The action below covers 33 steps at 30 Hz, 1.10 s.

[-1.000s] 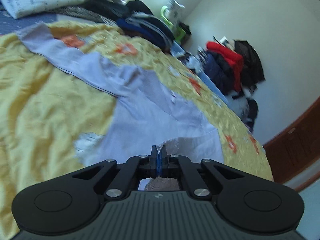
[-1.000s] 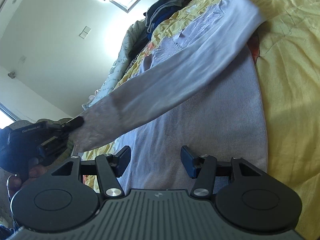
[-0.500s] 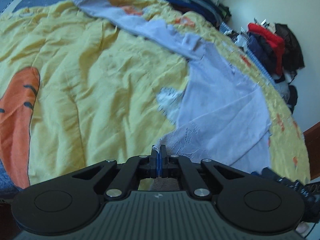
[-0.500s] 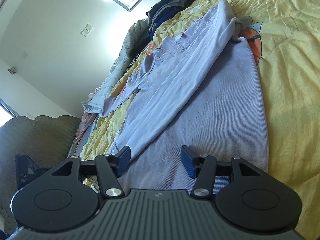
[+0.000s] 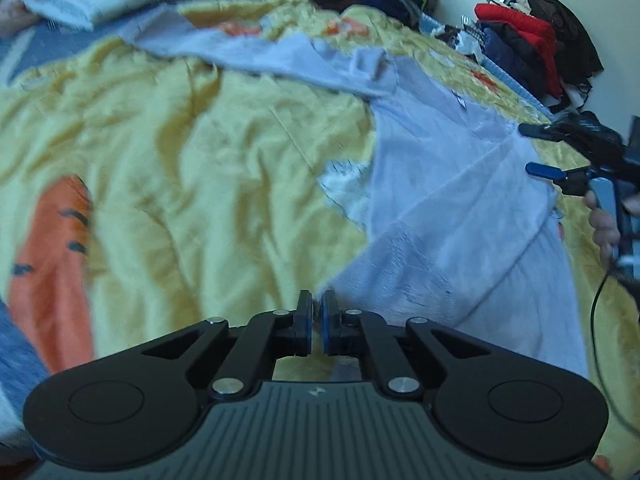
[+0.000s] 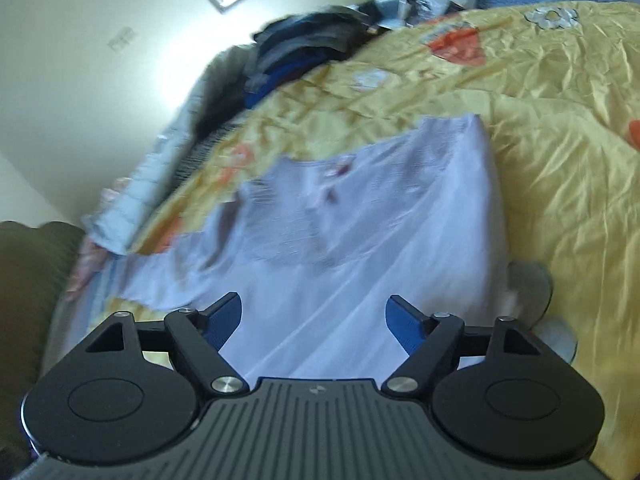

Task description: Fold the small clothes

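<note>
Hidden: right-wrist view motion-blurred; garment's hem behind the gripper body.
Lilac top (image 5: 452,200): flat on yellow bedspread (image 5: 200,168), sleeve trailing toward pillows.
Left hand-held gripper (image 5: 316,320): clenched at sleeve cuff; grip on cloth unclear.
Right hand-held gripper (image 6: 314,316): released, jaws just widened, empty above top.
Room: bare bedspread left; clothes pile (image 5: 528,40) beyond far edge.

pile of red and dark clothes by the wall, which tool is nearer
Right. The right tool hovers open at the bed edge near the clothes pile; the left tool sits across the lavender shirt.
</note>
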Available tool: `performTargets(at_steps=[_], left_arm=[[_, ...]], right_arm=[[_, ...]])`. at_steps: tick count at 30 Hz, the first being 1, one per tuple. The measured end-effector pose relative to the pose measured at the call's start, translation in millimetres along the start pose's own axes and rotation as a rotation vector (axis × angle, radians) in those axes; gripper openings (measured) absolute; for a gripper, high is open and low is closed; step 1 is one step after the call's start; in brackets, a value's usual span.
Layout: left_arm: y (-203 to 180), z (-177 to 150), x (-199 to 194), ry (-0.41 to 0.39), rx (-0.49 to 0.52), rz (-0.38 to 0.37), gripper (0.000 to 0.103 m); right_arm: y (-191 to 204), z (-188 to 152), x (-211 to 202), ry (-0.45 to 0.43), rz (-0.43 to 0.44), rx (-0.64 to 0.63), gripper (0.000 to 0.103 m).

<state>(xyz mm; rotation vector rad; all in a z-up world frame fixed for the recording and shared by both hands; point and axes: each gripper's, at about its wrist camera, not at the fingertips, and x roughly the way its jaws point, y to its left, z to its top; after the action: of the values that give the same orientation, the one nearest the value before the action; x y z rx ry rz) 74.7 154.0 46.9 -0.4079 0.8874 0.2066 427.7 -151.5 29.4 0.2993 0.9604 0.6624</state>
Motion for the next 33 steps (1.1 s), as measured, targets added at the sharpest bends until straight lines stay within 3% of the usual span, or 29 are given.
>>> performTargets(at_steps=[2,3,6,9,12,15,17,20,23,24,26,27,29,30,33], left_arm=[[-1,2,-12,-0.066,0.029,0.009,0.005],[-3,3,-16,-0.09,0.041,-0.016,0.006],[-22,7,-18,-0.134,0.101,-0.15,0.007],[-51,6,0,-0.105,0.201,-0.237,0.014],[-62,1,22,-0.063,0.239,-0.201,0.014],[-57,-5,38,-0.015,0.214,-0.203,0.016],[-52,-12,39,-0.055,0.211,-0.229,0.018],[-48,-13,40,-0.064,0.168,-0.238,0.018],[-43,-7,35,-0.043,0.124,-0.258,0.019],[-37,-3,30,-0.054,0.088,-0.275,0.019],[-15,12,14,-0.138,-0.012,-0.311,0.019],[-2,21,8,-0.19,-0.067,-0.316,0.026],[35,48,0,-0.305,-0.228,-0.282,0.061],[58,65,1,-0.358,-0.339,-0.242,0.09],[120,109,18,-0.466,-0.577,-0.145,0.093]], right_arm=[[-18,4,17,0.025,-0.069,-0.01,0.076],[-23,1,16,-0.018,-0.054,-0.034,0.076],[-35,5,16,-0.023,-0.036,0.032,0.075],[-28,3,9,-0.014,-0.05,0.079,0.079],[-15,-5,1,-0.003,0.014,0.054,0.079],[-10,-13,1,0.017,-0.01,0.013,0.08],[-15,-15,6,0.008,-0.038,-0.006,0.077],[-19,-17,5,-0.028,-0.013,0.018,0.08],[-2,-21,1,-0.039,-0.085,-0.001,0.08],[4,-26,-7,-0.055,-0.061,-0.004,0.079],[14,-44,-24,-0.091,0.067,-0.005,0.083],[17,-53,-29,-0.09,0.125,-0.009,0.086],[21,-72,-32,-0.069,0.153,-0.023,0.086],[22,-79,-30,-0.051,0.142,-0.038,0.086],[23,-93,-19,-0.016,0.09,-0.096,0.085]])
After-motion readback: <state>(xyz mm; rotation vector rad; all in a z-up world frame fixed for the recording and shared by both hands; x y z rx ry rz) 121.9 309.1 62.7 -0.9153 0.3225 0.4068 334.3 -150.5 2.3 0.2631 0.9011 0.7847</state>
